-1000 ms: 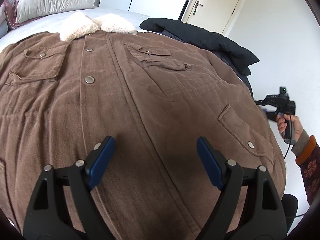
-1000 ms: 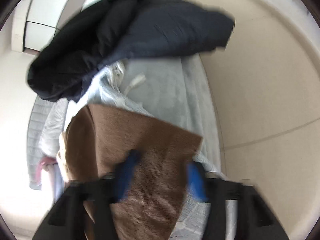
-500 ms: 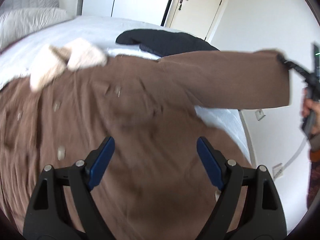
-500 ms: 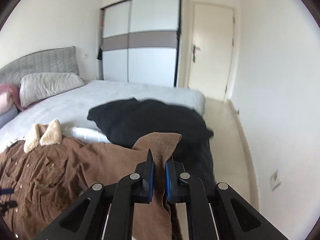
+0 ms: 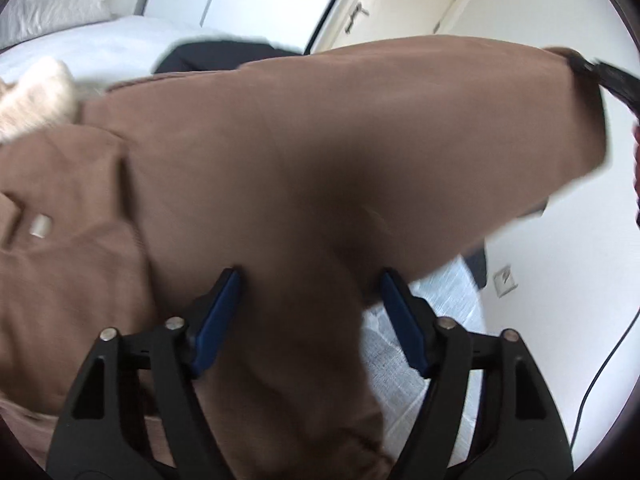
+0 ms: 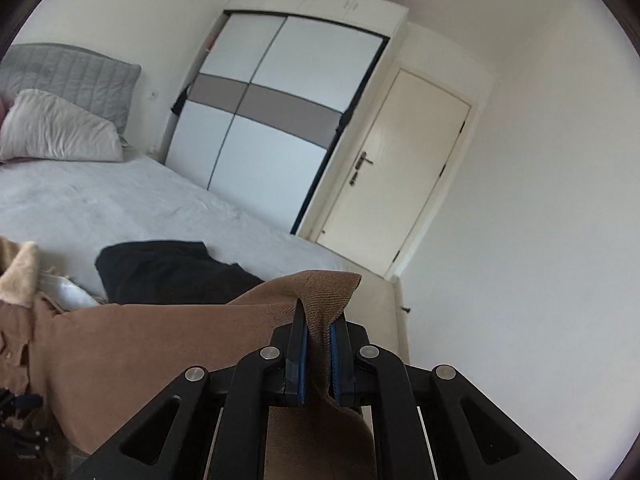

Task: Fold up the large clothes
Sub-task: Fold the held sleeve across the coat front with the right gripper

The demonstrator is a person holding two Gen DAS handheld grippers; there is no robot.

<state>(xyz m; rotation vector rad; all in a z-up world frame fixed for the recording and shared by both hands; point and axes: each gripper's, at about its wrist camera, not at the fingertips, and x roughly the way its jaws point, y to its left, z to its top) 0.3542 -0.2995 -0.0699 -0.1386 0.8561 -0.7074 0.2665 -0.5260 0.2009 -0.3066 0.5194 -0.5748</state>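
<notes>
A large brown corduroy jacket [image 5: 100, 208] with a cream fleece collar [image 5: 32, 96] lies on the bed. My right gripper [image 6: 318, 340] is shut on the cuff of its sleeve [image 6: 320, 296] and holds the sleeve [image 5: 380, 120] raised and stretched across above the jacket body. The right gripper also shows at the top right of the left wrist view [image 5: 592, 70]. My left gripper [image 5: 310, 300] is open, its blue pads either side of the brown fabric near the sleeve's base, the cloth between the jaws.
A black garment [image 6: 168, 272] lies on the white bed [image 6: 120, 204] beyond the jacket. Pillows [image 6: 56, 128], a wardrobe [image 6: 276, 112] and a door [image 6: 400, 168] stand behind. The bed's edge and a wall with a socket [image 5: 505, 280] are at the right.
My right gripper has lifted the sleeve higher and carried it leftward across the jacket. My left gripper has moved right toward the sleeve's base, still open.
</notes>
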